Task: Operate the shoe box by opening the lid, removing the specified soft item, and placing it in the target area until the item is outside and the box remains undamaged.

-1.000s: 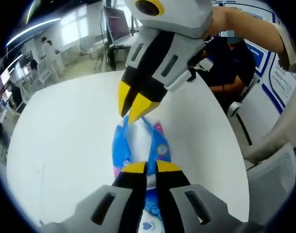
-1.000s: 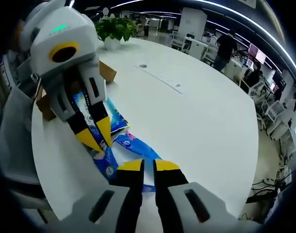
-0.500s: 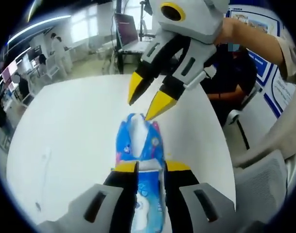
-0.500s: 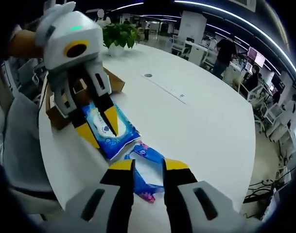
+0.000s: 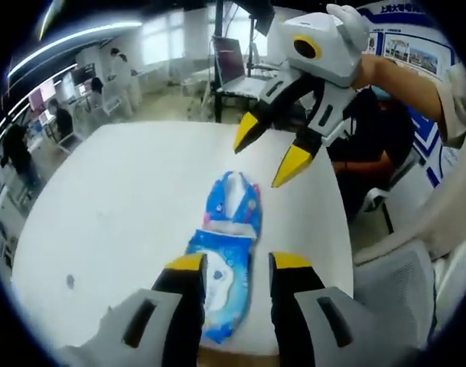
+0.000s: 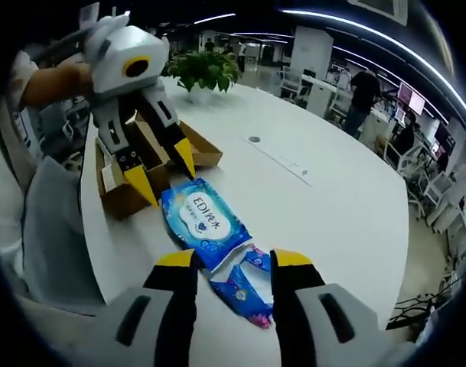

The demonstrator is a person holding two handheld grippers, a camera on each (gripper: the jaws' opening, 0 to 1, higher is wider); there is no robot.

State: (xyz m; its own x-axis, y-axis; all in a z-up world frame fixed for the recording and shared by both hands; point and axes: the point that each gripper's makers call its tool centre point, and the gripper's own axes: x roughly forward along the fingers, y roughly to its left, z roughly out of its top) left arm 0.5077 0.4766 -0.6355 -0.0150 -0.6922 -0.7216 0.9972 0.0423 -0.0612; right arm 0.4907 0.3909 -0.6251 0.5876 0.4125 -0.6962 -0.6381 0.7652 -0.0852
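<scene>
on the left of the right gripper view sits the brown shoe box (image 6: 125, 187), open, close to the near-left edge of the white table (image 6: 332, 191). the left gripper (image 6: 162, 173) hangs just over the box and the wipes, with its yellow jaws wide apart and nothing in them. half a second ago those jaws were down on the blue wet wipes pack (image 6: 203, 222); now they have let go and lifted away. the pack lies flat on the table just right of the box, and it is fully out of the box. touching its near end is a smaller crumpled blue packet (image 6: 244, 289) with pink on it.

the right gripper (image 6: 233, 260) has pulled back too. its jaws are open and empty, and the pack lies beyond them.

in the left gripper view the wipes pack (image 5: 225, 287) lies between the open jaws of the left gripper (image 5: 238, 264), and the right gripper (image 5: 277, 149) floats open above the far end of the small packet (image 5: 236, 202).

i think the soft thing is now placed, and the box looks unhurt.

the pack is near the table edge on the near side. to the right and far side the table is wide and bare, apart from a small round hole (image 6: 253, 140) and a plant (image 6: 206, 73) far off.
</scene>
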